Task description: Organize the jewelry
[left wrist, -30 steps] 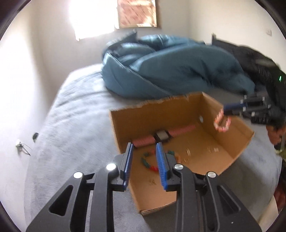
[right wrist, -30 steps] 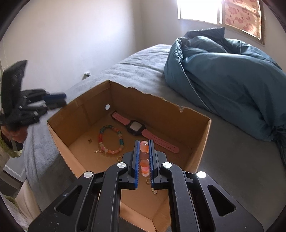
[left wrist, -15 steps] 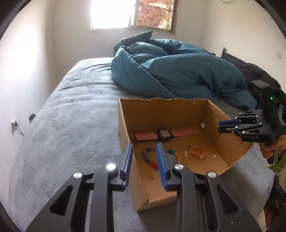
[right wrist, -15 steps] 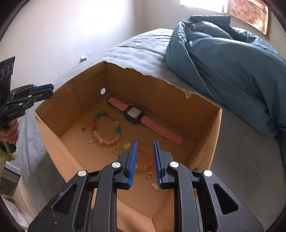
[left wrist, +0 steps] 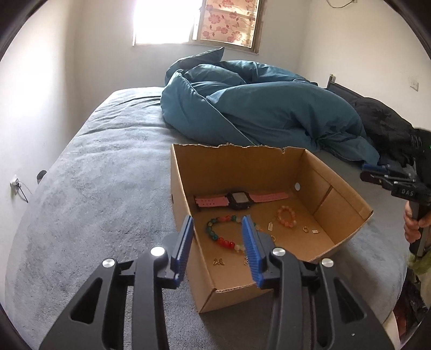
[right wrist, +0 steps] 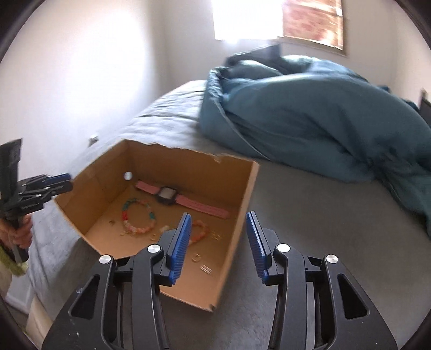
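Note:
An open cardboard box [left wrist: 342, 196] [right wrist: 242, 204] sits on the grey bed. Inside lie a pink-strapped watch [left wrist: 238, 199] [right wrist: 168, 194], a multicoloured bead bracelet [left wrist: 221, 237] [right wrist: 137, 215], a small orange bead bracelet [left wrist: 287, 219] [right wrist: 200, 232] and several small gold rings and earrings [left wrist: 305, 228]. My left gripper [left wrist: 216, 241] is open and empty above the box's near left corner. My right gripper [right wrist: 218, 237] is open and empty, held over the box's right wall. Each gripper also shows in the other view, the right one [left wrist: 377, 175] and the left one [right wrist: 58, 183].
A crumpled teal duvet [left wrist: 256, 107] [right wrist: 309, 113] lies behind the box. Dark clothing [left wrist: 382, 121] is piled at the far right. White walls and a bright window [left wrist: 161, 21] stand behind the bed. Grey bedspread [left wrist: 102, 175] stretches left of the box.
My right gripper opened, let the orange bead bracelet fall into the box, and drew back to the right. My left gripper stayed open and pulled back slightly.

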`<state>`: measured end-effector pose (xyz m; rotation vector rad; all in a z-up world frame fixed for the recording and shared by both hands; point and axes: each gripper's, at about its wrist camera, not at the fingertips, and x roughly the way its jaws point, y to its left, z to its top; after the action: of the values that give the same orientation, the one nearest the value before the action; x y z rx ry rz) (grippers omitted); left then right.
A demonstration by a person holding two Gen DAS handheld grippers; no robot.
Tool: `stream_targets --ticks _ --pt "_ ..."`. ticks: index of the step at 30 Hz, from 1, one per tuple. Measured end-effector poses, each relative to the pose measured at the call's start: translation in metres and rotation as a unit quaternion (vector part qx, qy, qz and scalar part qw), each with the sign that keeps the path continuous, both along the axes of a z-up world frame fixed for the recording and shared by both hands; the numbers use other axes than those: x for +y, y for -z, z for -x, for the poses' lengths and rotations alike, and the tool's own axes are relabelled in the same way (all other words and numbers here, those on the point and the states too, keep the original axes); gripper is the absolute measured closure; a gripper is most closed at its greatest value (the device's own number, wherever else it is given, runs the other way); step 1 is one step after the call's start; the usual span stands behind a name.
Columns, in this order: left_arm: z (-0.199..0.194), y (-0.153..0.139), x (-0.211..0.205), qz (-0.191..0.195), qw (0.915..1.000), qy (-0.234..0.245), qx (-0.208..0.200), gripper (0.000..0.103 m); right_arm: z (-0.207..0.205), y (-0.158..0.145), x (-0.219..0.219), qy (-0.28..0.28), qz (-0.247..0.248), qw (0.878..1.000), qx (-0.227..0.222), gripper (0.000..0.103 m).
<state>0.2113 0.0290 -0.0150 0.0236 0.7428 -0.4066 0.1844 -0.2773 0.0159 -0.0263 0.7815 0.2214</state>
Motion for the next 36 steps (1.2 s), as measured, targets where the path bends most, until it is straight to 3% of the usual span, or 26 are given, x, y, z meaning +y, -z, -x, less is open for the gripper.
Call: stream_targets --ticks 6,12,15,19,22,36 --pt "-0.007 0.001 0.004 0.016 0.9996 -0.009 0.020 0.066 -0.001 0.025 -0.019 0.045 -0.038 0.997 0.045 0.062" --pt "-0.019 0.015 0.007 -0.005 0.9973 -0.038 0.063 0.067 -0.003 0.043 -0.020 0.063 -0.058 0.993 0.076 0.064" --pt "-0.019 0.021 0.006 -0.010 0.9965 -0.038 0.073 0.081 -0.003 0.047 -0.018 0.061 -0.059 0.993 0.086 0.071" --pt "-0.016 0.022 0.003 -0.017 0.9967 -0.034 0.071 0.085 -0.004 0.046 -0.009 0.042 -0.055 0.994 0.089 0.091" --pt "-0.015 0.021 0.003 -0.018 0.9964 -0.040 0.073 0.086 -0.003 0.044 -0.001 0.046 -0.033 0.995 0.083 0.091" --pt "0.025 0.012 0.006 -0.020 0.9957 -0.049 0.076 0.086 0.026 0.031 -0.004 0.063 -0.054 0.992 0.093 0.091"
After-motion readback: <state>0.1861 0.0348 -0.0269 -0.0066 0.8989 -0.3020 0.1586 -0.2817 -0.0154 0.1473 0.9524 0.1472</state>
